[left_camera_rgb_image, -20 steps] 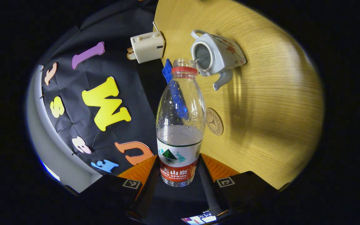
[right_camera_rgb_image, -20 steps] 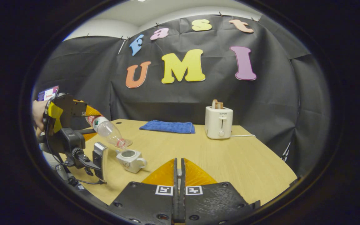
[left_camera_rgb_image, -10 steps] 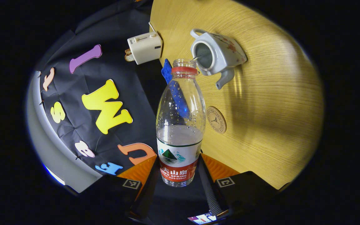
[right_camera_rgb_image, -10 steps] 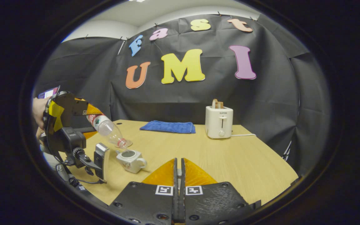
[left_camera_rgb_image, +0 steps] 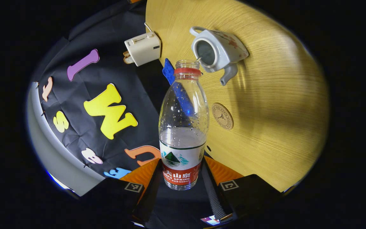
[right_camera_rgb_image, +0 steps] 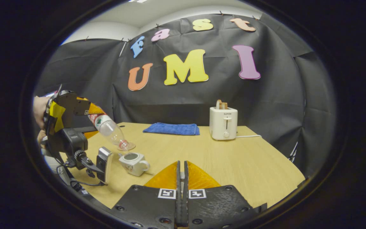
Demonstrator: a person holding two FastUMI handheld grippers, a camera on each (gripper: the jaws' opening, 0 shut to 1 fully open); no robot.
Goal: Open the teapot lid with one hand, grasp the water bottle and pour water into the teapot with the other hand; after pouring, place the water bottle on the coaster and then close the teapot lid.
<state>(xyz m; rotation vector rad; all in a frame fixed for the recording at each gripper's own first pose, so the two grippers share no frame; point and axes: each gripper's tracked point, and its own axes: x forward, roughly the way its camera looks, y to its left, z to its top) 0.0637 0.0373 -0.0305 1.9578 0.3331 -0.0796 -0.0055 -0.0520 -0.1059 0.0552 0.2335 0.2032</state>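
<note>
On the desk [right_camera_rgb_image: 233,159] the lidless teapot [left_camera_rgb_image: 218,51] takes a thin stream from the tilted water bottle [left_camera_rgb_image: 183,127], clamped by the left gripper [left_camera_rgb_image: 183,178]. Still to do: coaster [left_camera_rgb_image: 222,116], lid. A toaster [right_camera_rgb_image: 223,123] and blue cloth [right_camera_rgb_image: 171,128] stand well apart. The right gripper [right_camera_rgb_image: 181,178] is pressed closed; any lid between its fingers is hidden.

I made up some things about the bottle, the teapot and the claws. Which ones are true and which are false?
1. The left claw grips the water bottle. True.
2. The teapot has its lid on. False: its top is open and no lid sits on it.
3. The bottle stands on the coaster. False: it is tilted, mouth down, over the teapot, and the coaster is bare.
4. The right claw is wide open. False: its fingers are closed together.
5. A blue cloth lies on the table near the toaster. True.
</note>
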